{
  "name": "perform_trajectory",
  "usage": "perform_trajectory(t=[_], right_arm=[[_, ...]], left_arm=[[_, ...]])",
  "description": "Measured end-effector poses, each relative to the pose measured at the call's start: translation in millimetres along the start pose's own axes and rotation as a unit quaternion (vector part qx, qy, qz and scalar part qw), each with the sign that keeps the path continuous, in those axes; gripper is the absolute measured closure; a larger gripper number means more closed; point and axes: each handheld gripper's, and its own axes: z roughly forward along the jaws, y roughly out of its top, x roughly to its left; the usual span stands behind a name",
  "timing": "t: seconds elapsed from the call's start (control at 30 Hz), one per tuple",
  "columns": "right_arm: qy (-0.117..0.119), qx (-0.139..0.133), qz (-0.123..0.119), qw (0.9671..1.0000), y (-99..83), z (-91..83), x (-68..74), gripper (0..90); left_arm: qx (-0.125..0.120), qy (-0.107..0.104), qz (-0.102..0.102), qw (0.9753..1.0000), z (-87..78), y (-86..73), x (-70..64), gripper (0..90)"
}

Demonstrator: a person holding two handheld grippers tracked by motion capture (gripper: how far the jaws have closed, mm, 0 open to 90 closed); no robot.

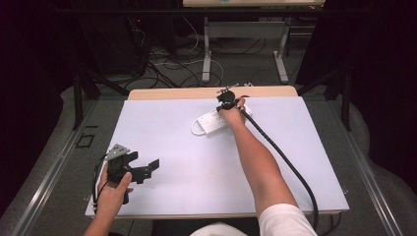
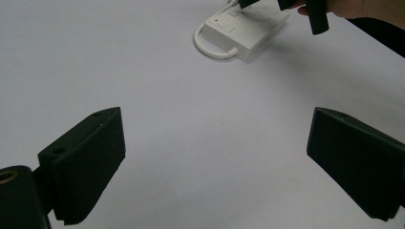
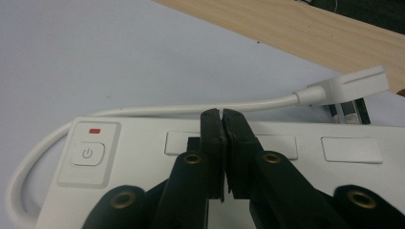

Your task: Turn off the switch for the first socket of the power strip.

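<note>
Right gripper (image 3: 222,117) pressed down over the power strip (image 3: 296,167), jaws closed tight together with nothing visible between them, tips resting above the strip's top face between two of its covered sockets. Power button (image 3: 87,153) off to the left of the jaws in the right gripper view, a small red mark (image 3: 95,130) just above it. White cord (image 3: 143,110) looping out from the button end, running behind the strip, and ending at a flat plug (image 3: 356,83) near the wooden table edge (image 3: 305,28).

From the high view: strip (image 1: 210,123) lying at the far middle of the white mat (image 1: 196,162), angled, with the right gripper (image 1: 226,102) and right hand (image 1: 233,114) directly over its far end. Cord loop sticking out of the near-left end.

Left gripper (image 1: 147,169) held well apart from the strip, at the near-left corner of the mat, gripped by the left hand (image 1: 114,189). Jaws spread wide, holding nothing, pointed across bare mat toward the strip (image 2: 241,31), which sits far ahead in the left gripper view, well beyond the tips.
</note>
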Motion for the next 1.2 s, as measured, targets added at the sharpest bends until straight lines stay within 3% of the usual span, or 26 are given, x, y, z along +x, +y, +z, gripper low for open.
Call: perform_trajectory(t=[0.2,0.53,0.67,0.73,1.2], right_arm=[[0.001,-0.003,0.007,1.0000,2.3,-4.1,0.1,87.0],[0.006,-0.003,-0.009,0.9999,5.9,-10.9,-1.7,83.5],[0.011,-0.007,-0.001,0.9999,7.1,-13.7,-0.6,81.3],[0.009,-0.002,-0.010,0.9999,8.0,-16.1,-1.5,80.3],[0.029,0.002,-0.005,0.9996,10.4,-24.4,0.3,63.0]], left_arm=[[0.000,0.000,-0.001,1.0000,0.0,-0.1,0.3,5.6],[0.001,0.000,-0.001,1.0000,0.6,-0.1,0.1,5.6],[0.002,0.000,0.000,1.0000,1.0,-0.1,-0.2,5.6],[0.003,0.001,0.002,1.0000,0.9,-0.1,-0.1,5.6],[0.003,0.000,-0.003,1.0000,3.2,0.5,-0.4,5.7]])
